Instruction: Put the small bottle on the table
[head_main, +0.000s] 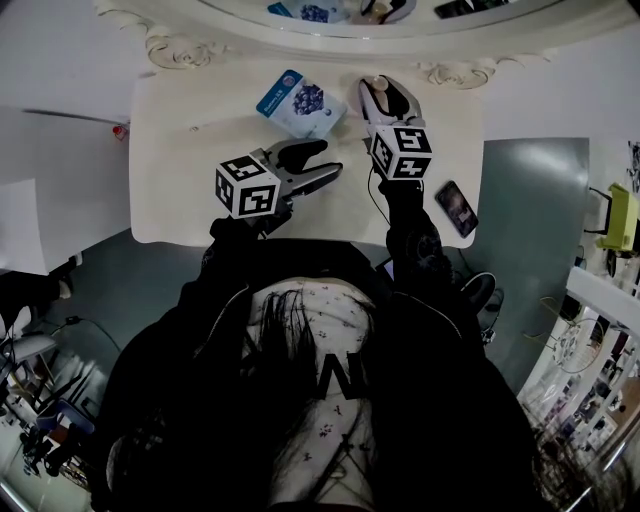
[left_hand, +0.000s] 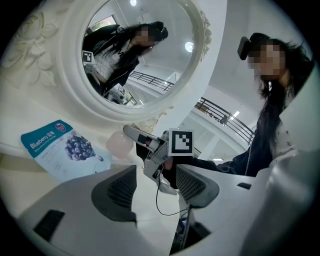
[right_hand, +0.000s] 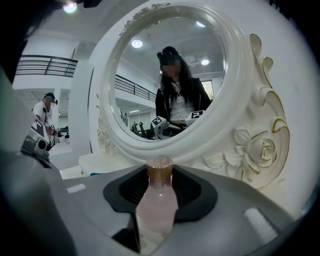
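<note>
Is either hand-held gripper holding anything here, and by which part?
The right hand-held gripper holds the small bottle by its body, below the brown cap. The left hand-held gripper is open and empty.

Ahead of you stands an oval mirror (right_hand: 235, 100) in a carved white frame with roses. A blue blueberry packet (head_main: 300, 103) lies near its foot, and a dark phone (head_main: 456, 208) lies to your right.
</note>
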